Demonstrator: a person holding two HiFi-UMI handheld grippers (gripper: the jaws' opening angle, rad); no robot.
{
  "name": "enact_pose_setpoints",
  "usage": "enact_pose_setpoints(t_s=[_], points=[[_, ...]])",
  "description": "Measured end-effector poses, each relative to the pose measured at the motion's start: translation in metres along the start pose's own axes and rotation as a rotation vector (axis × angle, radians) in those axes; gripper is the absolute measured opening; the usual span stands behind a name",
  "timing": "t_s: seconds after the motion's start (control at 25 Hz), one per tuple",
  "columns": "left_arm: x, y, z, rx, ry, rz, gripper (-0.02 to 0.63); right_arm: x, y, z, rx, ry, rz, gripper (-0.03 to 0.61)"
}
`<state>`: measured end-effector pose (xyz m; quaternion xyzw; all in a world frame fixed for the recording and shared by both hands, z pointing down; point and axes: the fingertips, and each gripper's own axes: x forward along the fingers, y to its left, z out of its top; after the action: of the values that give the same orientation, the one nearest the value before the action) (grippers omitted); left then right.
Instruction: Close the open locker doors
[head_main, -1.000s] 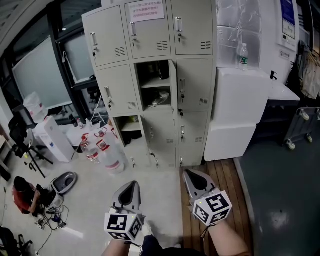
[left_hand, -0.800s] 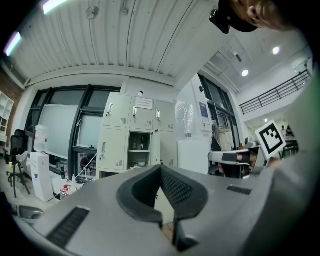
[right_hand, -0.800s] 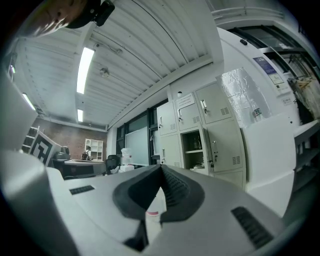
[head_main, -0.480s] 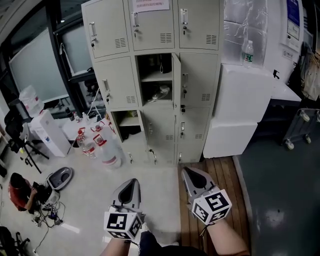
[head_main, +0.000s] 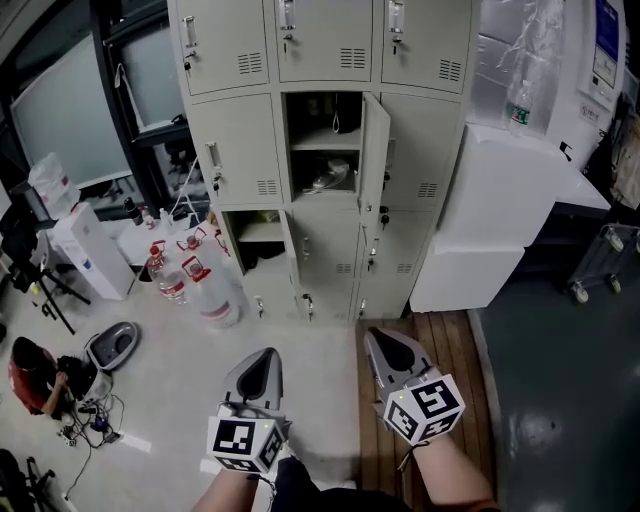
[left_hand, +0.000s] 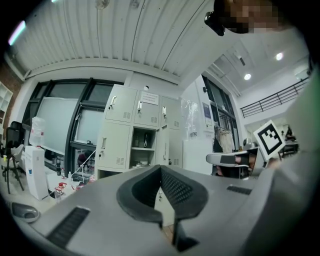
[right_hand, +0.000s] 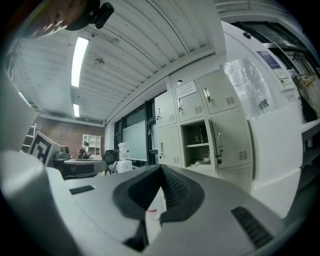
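Both of your grippers sit low in the head view, well short of the lockers. Your left gripper has its jaws pressed together with nothing between them, and your right gripper is the same: jaws together and empty. Each points up the frame towards the locker bank, which fills the upper centre.

In that bank, the centre compartment of the middle row stands open. Its door is swung out to the right and seen nearly edge-on. A shelf and some small items show inside, too dim to name. Lower left of it, another compartment is also open, with a shelf visible inside. The top-row doors are closed.

On the pale floor at centre left, just beside the lower open compartment, stand large water jugs with red caps. A white water dispenser is further left. A person in red crouches at the lower left edge. To the right of the lockers is a white cabinet with a clear bottle on top. Your right gripper is over wooden decking.
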<state>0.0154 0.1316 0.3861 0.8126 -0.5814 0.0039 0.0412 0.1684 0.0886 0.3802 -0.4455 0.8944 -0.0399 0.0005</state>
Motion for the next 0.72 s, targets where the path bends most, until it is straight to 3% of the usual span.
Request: enact_pose_setpoints(t_s=[0.72], points=[[0.072,0.094,-0.005,0.031,0.001,-0.025,0.003,0.124,0.000,-0.026,0.030,0.063,0.021,0.000]])
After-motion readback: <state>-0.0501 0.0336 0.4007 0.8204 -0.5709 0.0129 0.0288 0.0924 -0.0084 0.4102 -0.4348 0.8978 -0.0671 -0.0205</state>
